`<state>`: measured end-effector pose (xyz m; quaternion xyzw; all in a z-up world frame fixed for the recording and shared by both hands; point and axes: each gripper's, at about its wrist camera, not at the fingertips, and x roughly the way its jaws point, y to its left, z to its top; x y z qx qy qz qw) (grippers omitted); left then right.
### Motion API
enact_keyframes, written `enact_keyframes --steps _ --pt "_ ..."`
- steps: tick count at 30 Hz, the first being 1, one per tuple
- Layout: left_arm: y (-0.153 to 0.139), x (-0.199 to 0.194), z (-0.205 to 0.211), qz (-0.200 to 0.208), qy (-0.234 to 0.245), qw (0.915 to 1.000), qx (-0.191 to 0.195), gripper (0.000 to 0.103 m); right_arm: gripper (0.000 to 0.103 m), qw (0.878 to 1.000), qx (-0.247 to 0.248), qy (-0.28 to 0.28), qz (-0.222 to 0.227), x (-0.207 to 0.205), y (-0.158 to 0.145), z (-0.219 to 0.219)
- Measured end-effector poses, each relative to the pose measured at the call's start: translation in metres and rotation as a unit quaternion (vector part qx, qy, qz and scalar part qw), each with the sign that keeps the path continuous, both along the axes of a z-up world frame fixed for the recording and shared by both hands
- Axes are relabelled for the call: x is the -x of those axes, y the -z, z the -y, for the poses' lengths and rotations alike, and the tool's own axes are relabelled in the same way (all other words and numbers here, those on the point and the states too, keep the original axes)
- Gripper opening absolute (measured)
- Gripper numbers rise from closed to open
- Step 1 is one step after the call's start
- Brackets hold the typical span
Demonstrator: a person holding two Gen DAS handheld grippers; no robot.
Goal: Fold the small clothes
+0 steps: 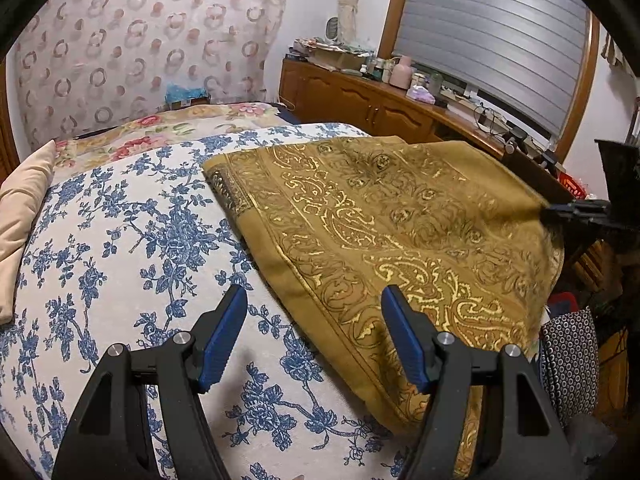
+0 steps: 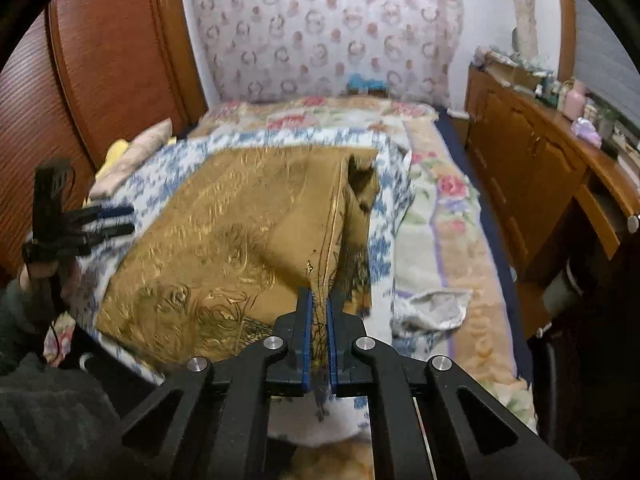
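- The mustard-gold cloth (image 1: 384, 216), printed with shiny gold paisley, lies spread over the blue-and-white floral bedcover (image 1: 132, 240), toward the side of the bed nearest the wooden cabinets (image 1: 360, 100).
- The right gripper (image 2: 319, 308) has its blue pads pressed together on an edge of the cloth (no gap shows between them beyond the thin fabric), and a ridge of cloth rises from the bed up to the pinch.
- In the left wrist view that same gripper (image 1: 560, 213) appears at the far right, clamped on the cloth's raised corner.
- The left gripper (image 1: 314, 300) hovers with its jaws set well apart and nothing between them; one finger (image 1: 224, 336) is over the bare bedcover, the other over the cloth's near border.
- From the right wrist view, the left gripper (image 2: 124, 220) sits beside the cloth's left edge, a hand (image 2: 36, 276) gripping its handle.
- A beige pillow (image 1: 24, 216) rests at the bedcover's left edge.
- A small white rag (image 2: 436, 308) lies on the flowered blanket (image 2: 452, 216), apart from the cloth.
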<state>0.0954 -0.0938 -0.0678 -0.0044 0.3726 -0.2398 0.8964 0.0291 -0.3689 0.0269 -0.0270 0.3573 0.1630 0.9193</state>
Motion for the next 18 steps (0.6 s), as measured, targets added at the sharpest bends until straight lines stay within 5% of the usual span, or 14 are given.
enact_keyframes --steps 6,8,10,18 --pt "-0.007 -0.017 0.000 0.008 -0.003 0.9999 -0.014 0.070 0.017 1.000 0.019 0.002 0.005 -0.011 -0.004 -0.006" --pt "-0.009 -0.025 0.000 0.009 -0.003 0.9998 -0.019 0.070 0.034 1.000 0.021 -0.004 0.016 -0.020 -0.014 -0.012" --pt "-0.010 -0.037 0.002 0.009 -0.002 0.9997 -0.024 0.076 0.041 0.999 0.024 -0.002 0.029 -0.032 -0.019 -0.016" --pt "-0.006 -0.079 0.009 0.004 -0.011 0.9991 -0.041 0.079 0.042 0.999 0.015 0.007 0.042 -0.125 -0.014 -0.020"
